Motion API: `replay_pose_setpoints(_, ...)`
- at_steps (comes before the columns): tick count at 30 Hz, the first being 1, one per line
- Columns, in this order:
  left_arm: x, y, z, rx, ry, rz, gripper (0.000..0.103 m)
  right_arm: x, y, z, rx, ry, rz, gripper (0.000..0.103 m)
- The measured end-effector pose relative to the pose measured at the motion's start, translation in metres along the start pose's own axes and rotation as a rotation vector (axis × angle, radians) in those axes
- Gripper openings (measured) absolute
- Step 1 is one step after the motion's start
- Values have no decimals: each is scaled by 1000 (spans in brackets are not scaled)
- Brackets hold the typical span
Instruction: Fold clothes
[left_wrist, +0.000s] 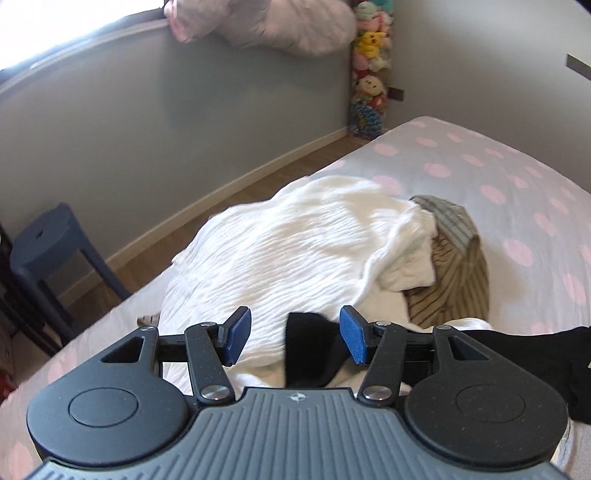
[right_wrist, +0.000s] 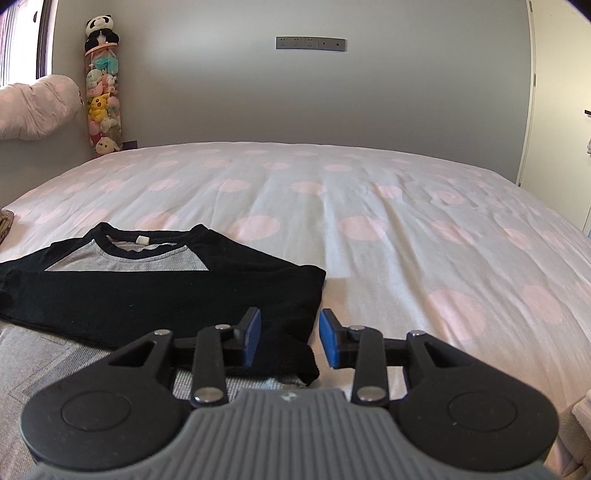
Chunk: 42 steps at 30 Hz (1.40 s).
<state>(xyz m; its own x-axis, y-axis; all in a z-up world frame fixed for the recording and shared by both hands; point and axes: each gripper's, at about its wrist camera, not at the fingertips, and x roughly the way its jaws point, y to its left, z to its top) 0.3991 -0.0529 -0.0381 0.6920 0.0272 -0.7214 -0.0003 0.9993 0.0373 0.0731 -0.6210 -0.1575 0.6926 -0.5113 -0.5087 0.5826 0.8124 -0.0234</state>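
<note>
Where grey wall backs dotted bed | both hand-held grippers empty, jaws apart

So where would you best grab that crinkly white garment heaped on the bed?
Probably the crinkly white garment is best pinched at its rolled, raised edge on the right, above the tan striped cloth. That fold stands proud, so the open left gripper could close on it from above.

No legible text or labels.
</note>
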Motion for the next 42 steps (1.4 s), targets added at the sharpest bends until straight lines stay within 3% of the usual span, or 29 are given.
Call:
replay_pose_setpoints(8, 41, -3, -8, -8, 32, 23, 49, 8, 3, -3, -10, 12, 3, 39)
replay_pose_setpoints(11, 44, -11, -9, 4, 36, 2, 15, 12, 3, -4, -11, 21, 6, 39)
replay_pose_setpoints(14, 31, -20, -4, 46, 15, 9, 3, 14, 3, -4, -4, 20, 11, 39)
replay_pose_setpoints(26, -94, -81, 55, 167, -74, -122, 2, -5, -10, 7, 79, -38, 45, 39)
replay_pose_setpoints(30, -135, -113, 66, 172, -46, -188, 2, -13, -18, 11, 120, -57, 57, 39)
replay_pose_setpoints(36, -179, -170, 58, 189, 1, -356, 2, -23, -25, 13, 151, -83, 79, 40)
replay_pose_setpoints(42, -178, -239, 12, 191, 116, -508, 2, -28, -27, 13, 174, -87, 117, 40)
